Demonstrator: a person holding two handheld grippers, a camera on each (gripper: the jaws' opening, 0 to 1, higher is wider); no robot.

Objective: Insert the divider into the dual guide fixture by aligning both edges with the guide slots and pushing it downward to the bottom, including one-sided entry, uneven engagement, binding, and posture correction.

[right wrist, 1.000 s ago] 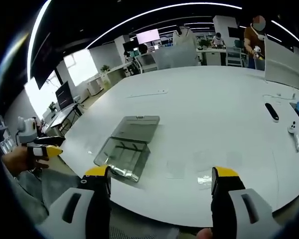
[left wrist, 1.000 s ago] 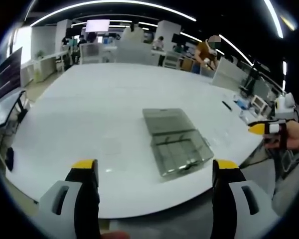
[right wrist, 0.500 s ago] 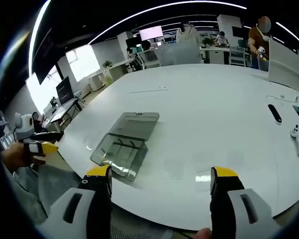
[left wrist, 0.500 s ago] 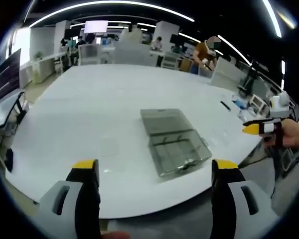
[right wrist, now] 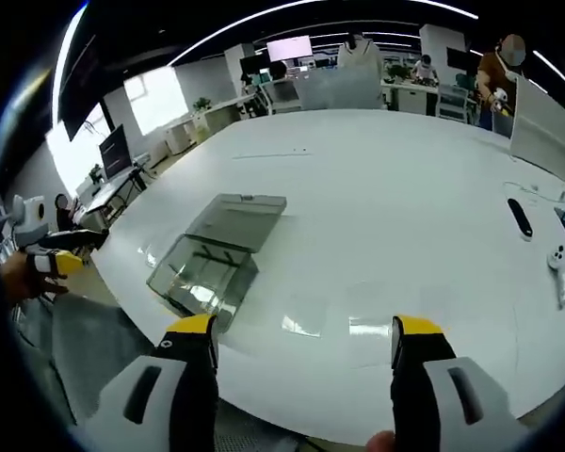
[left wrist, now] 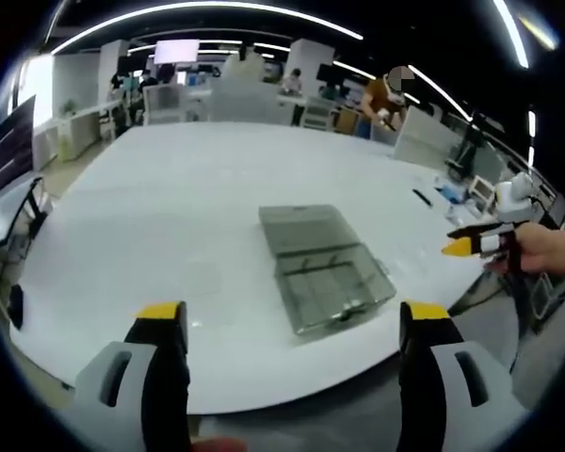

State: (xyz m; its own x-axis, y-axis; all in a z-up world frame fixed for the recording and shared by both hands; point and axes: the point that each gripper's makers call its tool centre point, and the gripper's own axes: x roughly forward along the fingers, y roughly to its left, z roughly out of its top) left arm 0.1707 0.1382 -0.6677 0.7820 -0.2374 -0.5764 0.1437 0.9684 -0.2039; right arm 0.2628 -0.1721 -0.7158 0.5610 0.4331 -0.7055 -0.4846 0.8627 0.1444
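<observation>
I stand at a big white tabletop (left wrist: 169, 188) in an open office. Long light strips (left wrist: 207, 8) run curved across the dark ceiling. At the far side there are white desks (left wrist: 75, 122), chairs and a bright screen (left wrist: 177, 49) high on the wall. On the left a bright window (right wrist: 155, 99) shows, with a dark monitor (right wrist: 113, 151) near it. A person in an orange shirt (left wrist: 377, 94) stands far behind the tabletop.

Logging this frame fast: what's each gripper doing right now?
Left gripper: open, holding nothing.
Right gripper: open, holding nothing.
</observation>
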